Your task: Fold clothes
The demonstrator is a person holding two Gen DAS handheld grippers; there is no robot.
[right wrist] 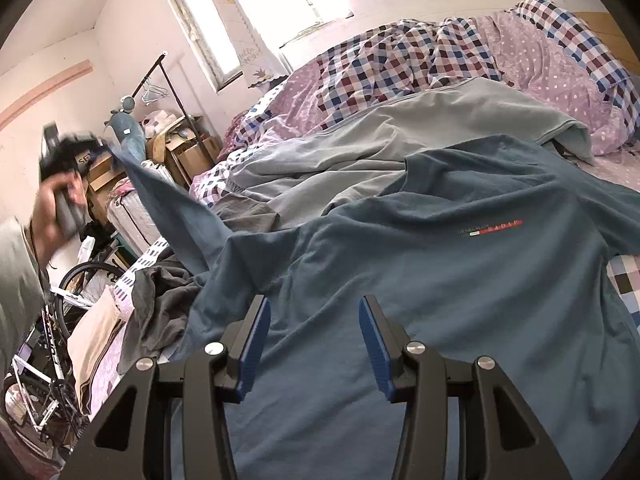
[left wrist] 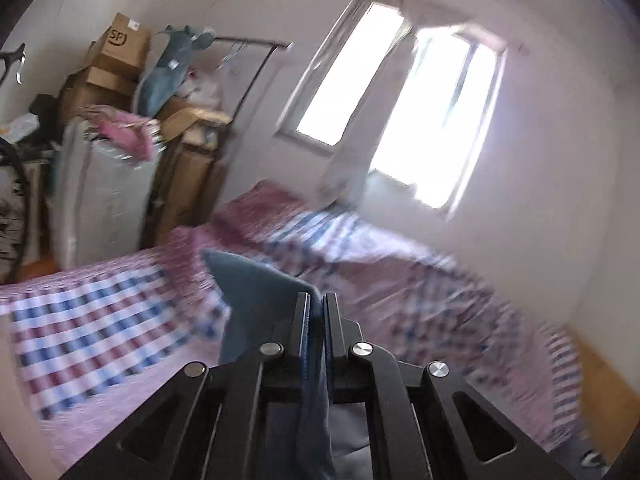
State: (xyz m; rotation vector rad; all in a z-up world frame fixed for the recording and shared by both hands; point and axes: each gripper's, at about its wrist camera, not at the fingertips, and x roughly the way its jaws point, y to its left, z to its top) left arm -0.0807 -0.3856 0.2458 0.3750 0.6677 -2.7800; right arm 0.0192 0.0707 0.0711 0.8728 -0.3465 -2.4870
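Blue T-shirt (right wrist: 460,288) lies spread on the bed (right wrist: 624,168), its chest label too small to read. Left gripper (left wrist: 317,300), fingers clamped on a corner of it, is raised high. Right gripper (right wrist: 314,340) hovers over it, fingers apart. A cardboard box (left wrist: 122,42) reads "SF".

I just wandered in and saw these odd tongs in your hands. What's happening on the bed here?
A person is folding clothes with a two-finger gripper in each hand. The left gripper is clamped on an edge of the blue T-shirt and holds that part lifted off the bed. The right gripper is open, hovering just over the shirt's body, which lies spread on the bed. A grey-green garment lies behind it, not yet folded.
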